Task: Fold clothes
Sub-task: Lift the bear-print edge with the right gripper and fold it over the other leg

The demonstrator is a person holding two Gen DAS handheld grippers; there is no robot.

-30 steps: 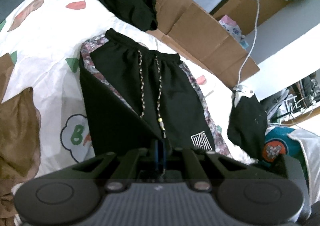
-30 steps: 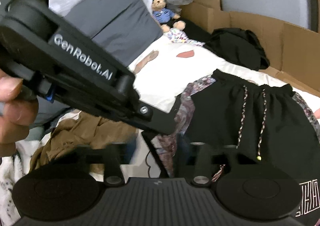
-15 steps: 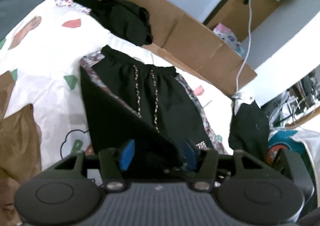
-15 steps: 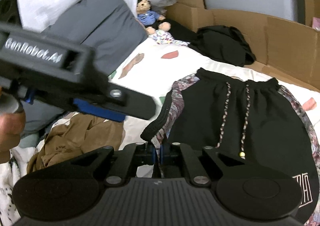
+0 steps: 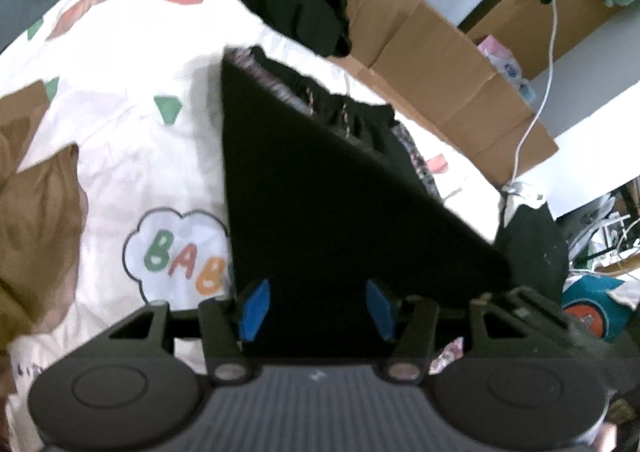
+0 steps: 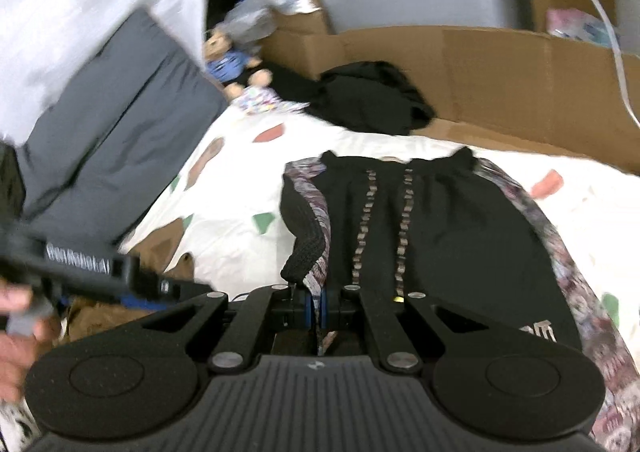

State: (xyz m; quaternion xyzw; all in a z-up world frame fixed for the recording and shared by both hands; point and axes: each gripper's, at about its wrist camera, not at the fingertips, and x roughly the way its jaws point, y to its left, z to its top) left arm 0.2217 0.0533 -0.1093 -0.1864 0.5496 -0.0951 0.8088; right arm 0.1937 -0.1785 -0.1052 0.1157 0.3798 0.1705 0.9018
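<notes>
On the bed (image 6: 240, 220), the left side of the shorts (image 6: 440, 236) is lifted at 9 o'clock, pinched by the closed right hand-held gripper (image 6: 316, 306), while the left hand-held gripper (image 5: 316, 308) is spread open; folding across toward 3 o'clock seems needed.

"BAB" — bedsheet (image 5: 120, 156) cloud print, blurred white lettering — left tongs (image 6: 132, 284)

Both tools are matte black with ribbed housings, round side discs, silver screws and blue finger pads (image 5: 254, 308); one bears white lettering.
</notes>
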